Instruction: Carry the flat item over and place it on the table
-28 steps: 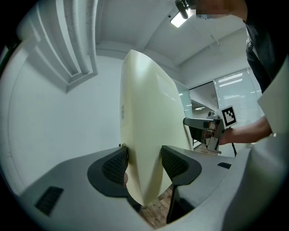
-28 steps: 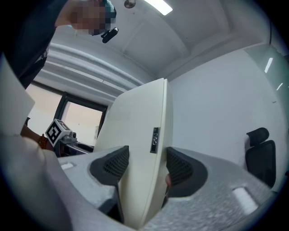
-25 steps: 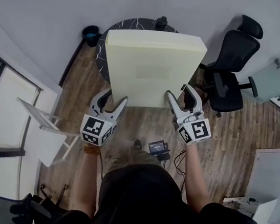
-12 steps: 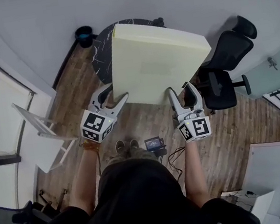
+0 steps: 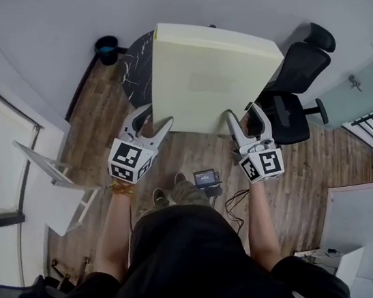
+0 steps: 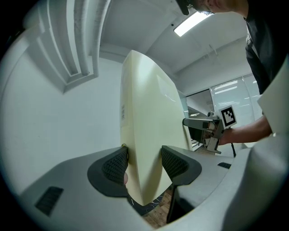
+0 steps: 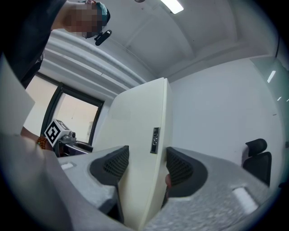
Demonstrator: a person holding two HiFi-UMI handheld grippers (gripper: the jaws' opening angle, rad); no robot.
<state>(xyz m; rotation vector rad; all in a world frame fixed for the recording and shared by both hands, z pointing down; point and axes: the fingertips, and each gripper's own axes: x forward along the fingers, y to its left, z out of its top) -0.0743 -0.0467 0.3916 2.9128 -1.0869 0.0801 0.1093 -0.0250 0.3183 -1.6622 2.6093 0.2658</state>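
The flat item is a thick pale-yellow foam slab [image 5: 211, 79], held tilted up over a round dark marble table [image 5: 135, 69] that it mostly hides. My left gripper [image 5: 155, 117] is shut on the slab's near-left corner, and my right gripper [image 5: 243, 112] is shut on the near-right corner. In the left gripper view the slab [image 6: 144, 122] stands on edge between the left gripper's [image 6: 144, 164] pads, with the right gripper [image 6: 210, 131] seen beyond. In the right gripper view the slab [image 7: 135, 144] fills the right gripper's [image 7: 146, 164] jaws; a small dark label is on its edge.
A black office chair [image 5: 297, 81] stands right of the table. A black bin [image 5: 106, 51] sits by the wall at the back left. A white frame [image 5: 52, 170] leans at the left. A small black device [image 5: 206, 177] lies on the wooden floor by the person's feet.
The person has stepped forward. The slab and both grippers have moved farther over the table, which is now more covered. Both grips are unchanged.
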